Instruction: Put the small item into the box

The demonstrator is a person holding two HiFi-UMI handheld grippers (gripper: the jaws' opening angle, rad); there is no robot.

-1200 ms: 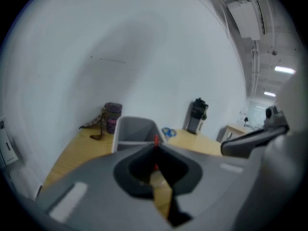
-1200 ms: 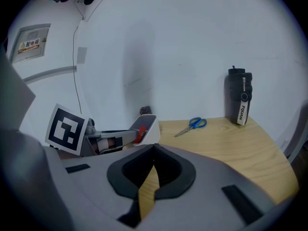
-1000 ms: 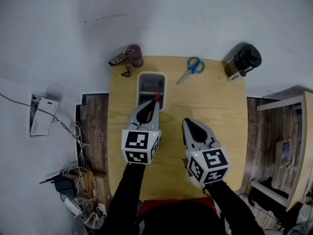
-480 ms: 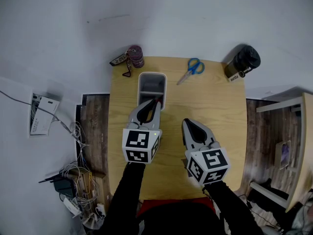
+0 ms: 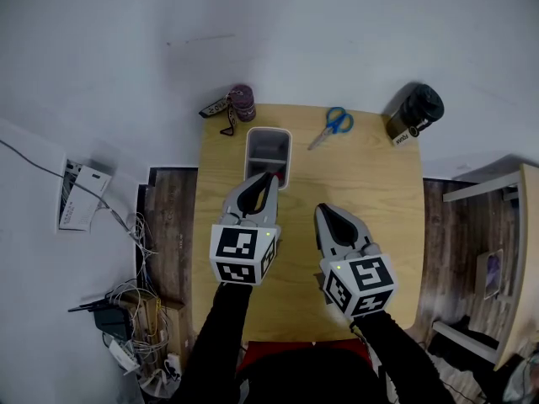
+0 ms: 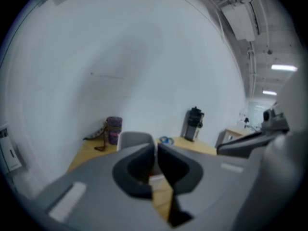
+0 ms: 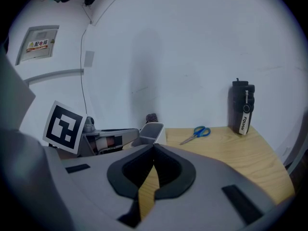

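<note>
Red item (image 5: pixel 271 176), grey box (image 5: pixel 269 146), blue scissors (image 5: pixel 335 123)

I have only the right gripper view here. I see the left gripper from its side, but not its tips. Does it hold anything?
Observer: Yes. The head view shows a small red item at the tips of the left gripper, which is shut on it.
Operator: Where is that item relative to the box?
Observer: Seen from above, it overlaps the near end of the box. Its height over the box I cannot tell.

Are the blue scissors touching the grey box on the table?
Apart. The head view shows bare wooden tabletop between the blue-handled scissors and the grey plastic box.
</note>
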